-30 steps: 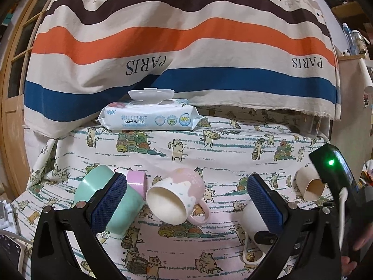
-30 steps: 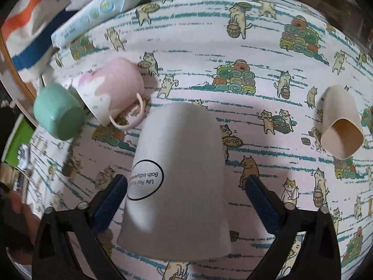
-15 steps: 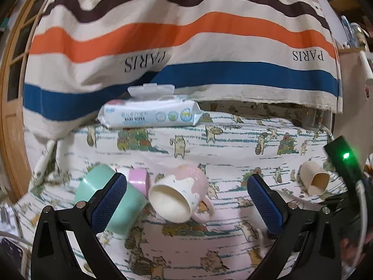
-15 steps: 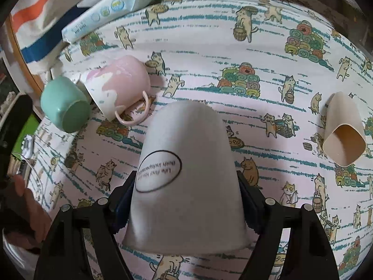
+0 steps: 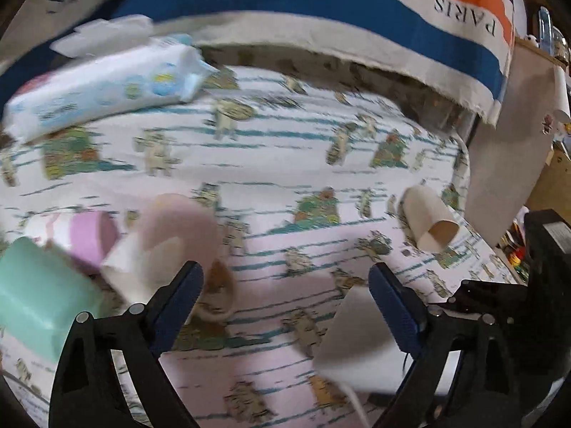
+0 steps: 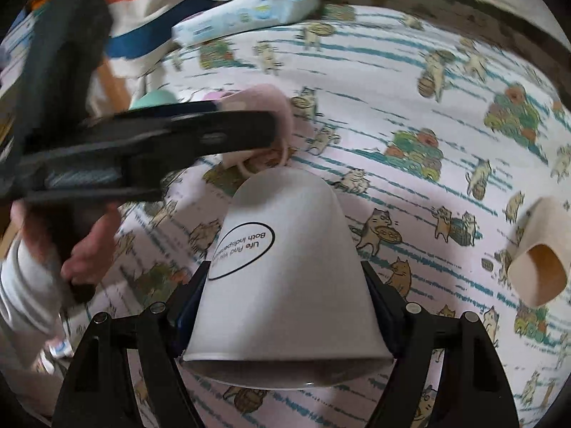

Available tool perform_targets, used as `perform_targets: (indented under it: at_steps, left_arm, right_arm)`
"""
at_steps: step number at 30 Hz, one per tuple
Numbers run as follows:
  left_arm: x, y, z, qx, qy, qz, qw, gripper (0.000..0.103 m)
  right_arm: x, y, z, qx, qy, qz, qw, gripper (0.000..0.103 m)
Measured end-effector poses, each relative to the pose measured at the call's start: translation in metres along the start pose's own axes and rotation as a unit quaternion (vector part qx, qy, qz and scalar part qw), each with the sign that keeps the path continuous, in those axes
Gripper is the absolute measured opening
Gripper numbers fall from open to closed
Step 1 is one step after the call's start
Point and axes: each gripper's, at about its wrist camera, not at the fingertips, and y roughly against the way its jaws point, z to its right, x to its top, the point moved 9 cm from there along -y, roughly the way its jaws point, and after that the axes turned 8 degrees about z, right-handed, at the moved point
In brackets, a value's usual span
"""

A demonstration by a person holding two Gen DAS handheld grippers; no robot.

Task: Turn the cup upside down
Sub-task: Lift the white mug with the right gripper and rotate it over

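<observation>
A white cup (image 6: 285, 271) with a black circle logo lies on its side on the cat-print cloth, base pointing away from me. My right gripper (image 6: 285, 296) is shut on it, one pad on each side of its body near the rim. The same cup shows as a blurred white shape in the left wrist view (image 5: 357, 349), low right. My left gripper (image 5: 285, 296) is open and empty above the cloth, right of the pink mug (image 5: 171, 239). Seen from the right wrist, the left gripper (image 6: 150, 139) reaches in from the left over the pink mug (image 6: 271, 103).
A mint green cup (image 5: 39, 292) and a small pink cup (image 5: 92, 239) lie left of the pink mug. A beige cup (image 5: 431, 221) lies on its side at the right (image 6: 539, 267). A baby wipes pack (image 5: 103, 85) sits at the back by a striped cloth (image 5: 321, 7).
My right gripper has closed on the white cup. My left gripper has swung forward and rightward, blurring its view, and now shows in the right wrist view.
</observation>
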Motion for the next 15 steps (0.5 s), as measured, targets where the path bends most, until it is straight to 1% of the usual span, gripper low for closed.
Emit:
perform_targets:
  at_steps: [1, 3, 4, 6, 7, 9, 12, 15]
  left_arm:
    - [-0.001, -0.006, 0.005, -0.009, -0.001, -0.009, 0.9999, 0.09]
    - [-0.004, -0.013, 0.011, -0.012, -0.007, -0.022, 0.9997, 0.087]
    - [-0.007, -0.016, 0.014, -0.012, -0.011, -0.028, 0.9995, 0.087]
    - [-0.011, -0.022, 0.014, 0.001, -0.02, -0.037, 0.9991, 0.087]
    - [-0.014, -0.026, 0.013, 0.005, -0.021, -0.042, 0.9989, 0.087]
    - [-0.02, -0.032, 0.013, 0.002, -0.02, -0.057, 0.9982, 0.086]
    - [-0.023, -0.034, 0.009, -0.002, -0.009, -0.06, 0.9982, 0.085]
    - [-0.023, -0.035, 0.006, 0.001, -0.008, -0.062, 0.9981, 0.085]
  right_arm:
    - [-0.001, 0.001, -0.001, 0.001, 0.007, -0.002, 1.0, 0.079]
    - [-0.004, 0.001, -0.003, 0.001, 0.015, -0.008, 1.0, 0.079]
    - [-0.005, 0.001, -0.002, 0.003, 0.012, -0.011, 1.0, 0.079]
    - [-0.006, 0.0, 0.001, 0.018, -0.012, -0.017, 1.0, 0.079]
    - [-0.007, -0.001, 0.003, 0.018, -0.017, -0.019, 1.0, 0.079]
    - [-0.007, -0.001, 0.004, 0.008, -0.009, -0.015, 1.0, 0.079]
    - [-0.007, 0.0, 0.002, 0.005, 0.002, -0.013, 1.0, 0.079]
    - [-0.007, -0.001, 0.001, 0.0, 0.014, -0.021, 1.0, 0.08]
